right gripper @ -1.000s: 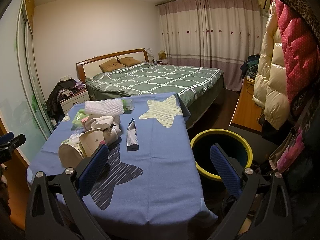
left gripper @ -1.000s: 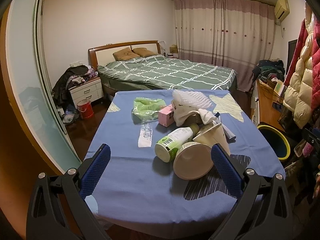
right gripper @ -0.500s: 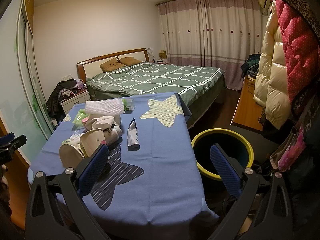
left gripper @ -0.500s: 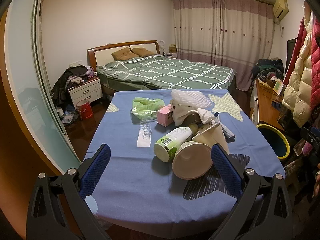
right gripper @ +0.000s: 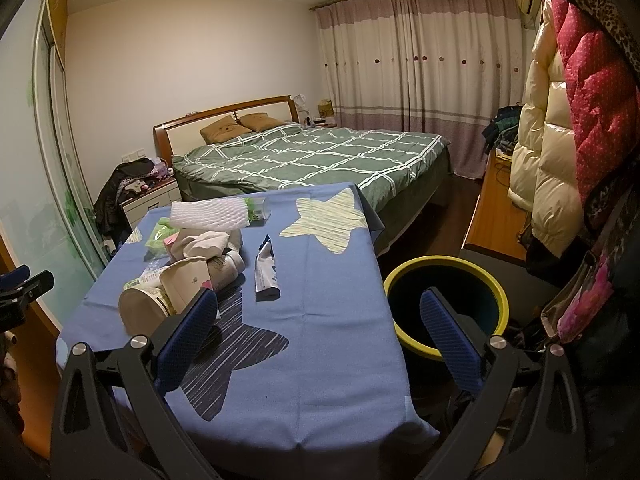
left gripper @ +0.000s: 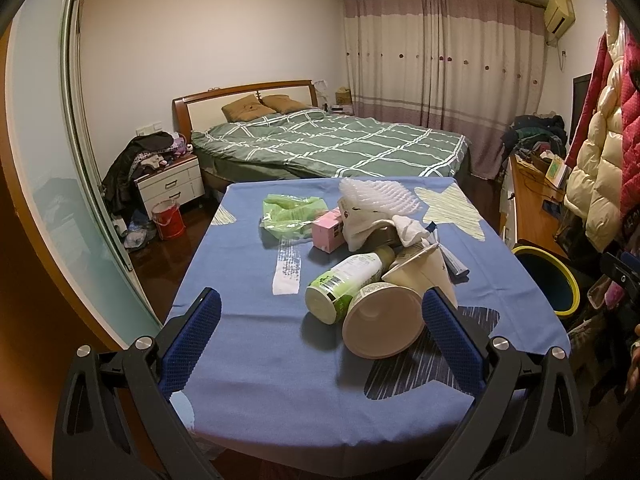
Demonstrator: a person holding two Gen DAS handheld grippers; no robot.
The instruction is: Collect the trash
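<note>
Bedroom w/ a green plaid bed point(left gripper: 332, 144) at the far end, and a table in a blue star-print cloth point(left gripper: 248, 360) up close. Trash is piled mid-table: paper cup point(left gripper: 382, 330) on its side, green-label bottle point(left gripper: 344, 286) touching it, pink box point(left gripper: 330, 232), green plastic bag point(left gripper: 288, 214), white foam wrap point(left gripper: 378, 198). A flat wrapper point(right gripper: 267, 268) lies apart to the right of the pile. Yellow-rimmed bin point(right gripper: 446, 304) sits on the floor right of the table. Left gripper point(left gripper: 320, 342) and right gripper point(right gripper: 318, 342) both have fingers spread wide, holding nothing (barely any shift vs 1 s ago, left view just edged a bit closer to the pile).
</note>
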